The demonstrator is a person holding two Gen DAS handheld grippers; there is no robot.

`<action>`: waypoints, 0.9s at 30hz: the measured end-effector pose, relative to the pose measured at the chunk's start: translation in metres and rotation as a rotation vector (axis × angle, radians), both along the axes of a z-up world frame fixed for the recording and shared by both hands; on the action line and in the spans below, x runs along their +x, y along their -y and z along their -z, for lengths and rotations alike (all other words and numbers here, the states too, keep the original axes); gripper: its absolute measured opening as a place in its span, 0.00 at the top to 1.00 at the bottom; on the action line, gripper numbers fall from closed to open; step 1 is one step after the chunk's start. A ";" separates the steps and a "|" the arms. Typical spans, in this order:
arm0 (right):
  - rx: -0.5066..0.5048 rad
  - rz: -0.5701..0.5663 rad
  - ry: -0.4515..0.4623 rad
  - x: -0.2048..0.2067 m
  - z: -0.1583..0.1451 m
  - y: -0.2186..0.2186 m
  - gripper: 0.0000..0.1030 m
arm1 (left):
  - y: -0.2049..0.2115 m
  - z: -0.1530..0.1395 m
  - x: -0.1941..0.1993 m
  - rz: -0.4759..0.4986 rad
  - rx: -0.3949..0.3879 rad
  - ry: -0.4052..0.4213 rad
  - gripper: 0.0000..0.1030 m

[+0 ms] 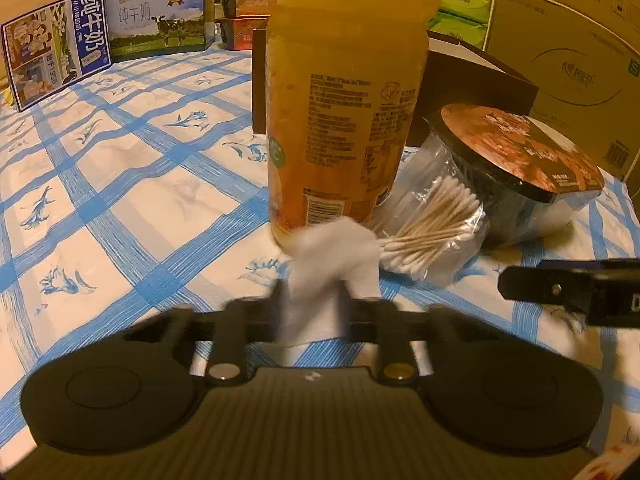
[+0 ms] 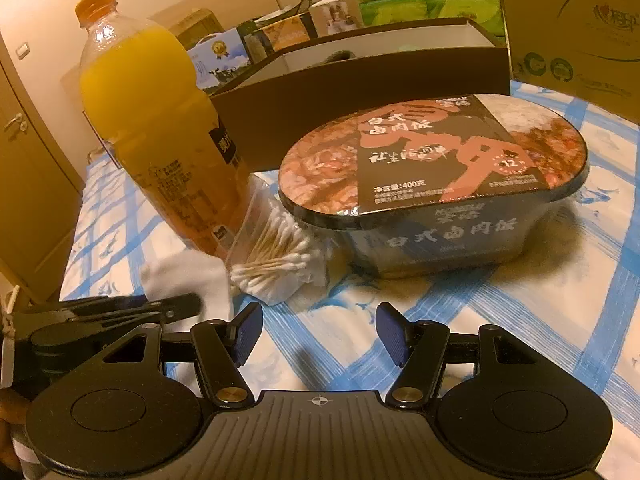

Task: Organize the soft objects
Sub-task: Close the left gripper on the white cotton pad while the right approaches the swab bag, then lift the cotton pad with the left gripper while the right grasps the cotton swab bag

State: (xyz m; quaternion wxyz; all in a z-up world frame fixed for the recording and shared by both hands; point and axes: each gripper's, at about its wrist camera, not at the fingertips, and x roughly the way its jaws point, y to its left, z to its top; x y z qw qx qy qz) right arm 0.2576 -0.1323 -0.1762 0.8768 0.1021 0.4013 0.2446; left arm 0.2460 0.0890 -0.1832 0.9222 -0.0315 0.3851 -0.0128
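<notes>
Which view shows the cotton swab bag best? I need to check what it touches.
The right wrist view: the cotton swab bag lies unobstructed between the juice bottle and the meal box. The left wrist view shows it too, partly behind the white cloth.

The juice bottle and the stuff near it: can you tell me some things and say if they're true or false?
1. The juice bottle is standing upright. True.
2. The left gripper holds a white soft cloth in its jaws. True.
3. The right gripper is squeezing the cotton swabs. False: its jaws are open and hold nothing.
4. The bag of cotton swabs lies between the bottle and the meal bowl. True.
5. The meal bowl has its lid off. False: the printed lid is on and it is wrapped in clear film.
6. The bottle's cap is blue. False: it is orange.
</notes>
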 end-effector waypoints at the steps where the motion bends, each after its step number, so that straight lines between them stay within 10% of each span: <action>1: 0.000 -0.002 0.002 0.001 0.000 -0.001 0.39 | -0.002 0.000 -0.001 -0.005 -0.004 -0.002 0.94; 23: 0.192 0.076 -0.018 0.042 0.032 -0.033 0.40 | -0.048 -0.015 -0.004 -0.171 -0.057 0.011 0.98; 27: 0.205 0.067 0.013 0.043 0.032 -0.032 0.67 | -0.049 -0.014 -0.002 -0.173 -0.060 0.004 0.98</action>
